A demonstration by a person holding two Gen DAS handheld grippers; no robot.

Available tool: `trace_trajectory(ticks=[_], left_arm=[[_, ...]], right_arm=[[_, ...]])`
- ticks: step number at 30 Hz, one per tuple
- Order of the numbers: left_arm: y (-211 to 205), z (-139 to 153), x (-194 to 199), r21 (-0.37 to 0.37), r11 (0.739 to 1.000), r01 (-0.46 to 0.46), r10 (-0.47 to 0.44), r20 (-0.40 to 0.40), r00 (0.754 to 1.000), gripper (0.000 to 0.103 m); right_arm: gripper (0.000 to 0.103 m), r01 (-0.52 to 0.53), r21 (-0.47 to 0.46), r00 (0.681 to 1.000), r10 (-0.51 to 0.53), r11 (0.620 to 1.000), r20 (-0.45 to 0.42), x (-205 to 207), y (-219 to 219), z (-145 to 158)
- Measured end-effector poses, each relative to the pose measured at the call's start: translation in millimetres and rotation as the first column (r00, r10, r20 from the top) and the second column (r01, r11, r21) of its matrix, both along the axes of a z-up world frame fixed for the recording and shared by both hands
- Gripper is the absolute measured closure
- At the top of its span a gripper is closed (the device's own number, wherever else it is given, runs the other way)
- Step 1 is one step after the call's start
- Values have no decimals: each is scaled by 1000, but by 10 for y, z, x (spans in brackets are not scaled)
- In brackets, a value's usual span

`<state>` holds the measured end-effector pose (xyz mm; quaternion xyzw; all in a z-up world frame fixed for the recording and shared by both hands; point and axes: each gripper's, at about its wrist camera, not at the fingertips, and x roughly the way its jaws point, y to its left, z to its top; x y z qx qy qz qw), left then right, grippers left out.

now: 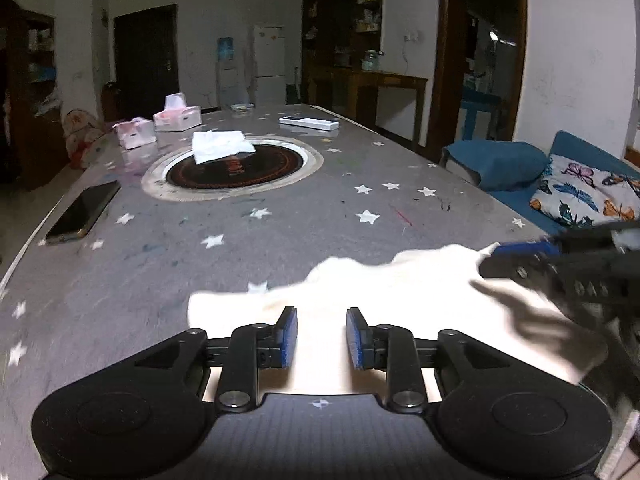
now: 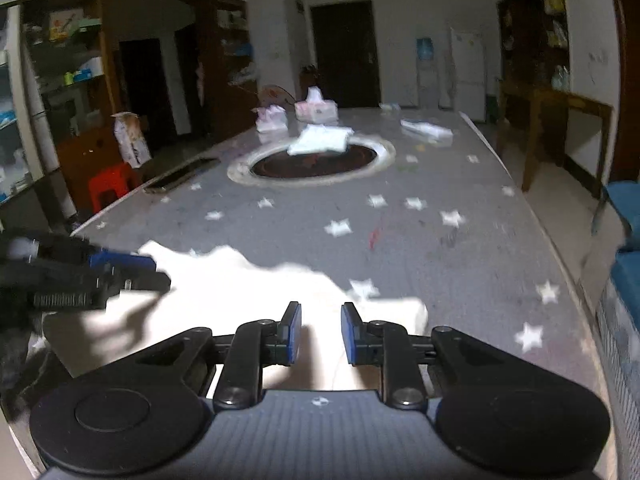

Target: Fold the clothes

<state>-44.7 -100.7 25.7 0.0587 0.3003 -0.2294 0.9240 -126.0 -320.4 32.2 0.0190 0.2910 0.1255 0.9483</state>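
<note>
A white garment (image 1: 400, 300) lies spread on the near edge of the grey star-patterned table (image 1: 280, 240). My left gripper (image 1: 321, 336) is open just above it, nothing between the pads. The right gripper (image 1: 560, 264) reaches in from the right over the cloth. In the right wrist view the same garment (image 2: 248, 292) lies under my right gripper (image 2: 321, 334), which is open and empty. The left gripper (image 2: 120, 272) shows at the left over the cloth. A folded white garment (image 1: 220, 145) rests on the round black hotplate; it also shows in the right wrist view (image 2: 320, 140).
A phone (image 1: 84, 212) lies near the table's left edge. Tissue packs (image 1: 176, 116) and a white remote (image 1: 308, 123) sit at the far end. A blue sofa with a butterfly cushion (image 1: 580, 196) stands to the right. A red stool (image 2: 112, 188) stands left of the table.
</note>
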Motion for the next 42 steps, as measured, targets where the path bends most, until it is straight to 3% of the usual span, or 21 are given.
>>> trace_trajectory(ticks=[8, 13, 16, 20, 25, 31, 42], left_arm=[[273, -66, -206, -20, 993, -112, 112, -7, 994, 71], [363, -28, -356, -42, 991, -127, 128, 16, 992, 70], [344, -61, -423, -25, 991, -133, 134, 30, 991, 60], [422, -144, -446, -57, 984, -171, 171, -1, 985, 58], [454, -163, -452, -60, 984, -165, 165, -2, 986, 58], [494, -203, -476, -88, 982, -168, 169, 5, 986, 58], [530, -212, -482, -121, 976, -181, 181, -15, 983, 58]], right_arm=[[85, -36, -68, 998, 32, 997, -60, 283, 95, -119], [83, -73, -75, 997, 74, 995, 4, -94, 122, 48], [81, -131, -86, 991, 133, 988, 25, -395, 241, 73], [81, -190, -93, 980, 195, 977, 45, -717, 384, 65], [81, -177, -115, 983, 181, 978, 27, -808, 436, -132], [78, -145, -124, 986, 154, 982, 66, -991, 348, -124], [78, -76, -36, 991, 80, 996, 107, -1037, 124, -97]])
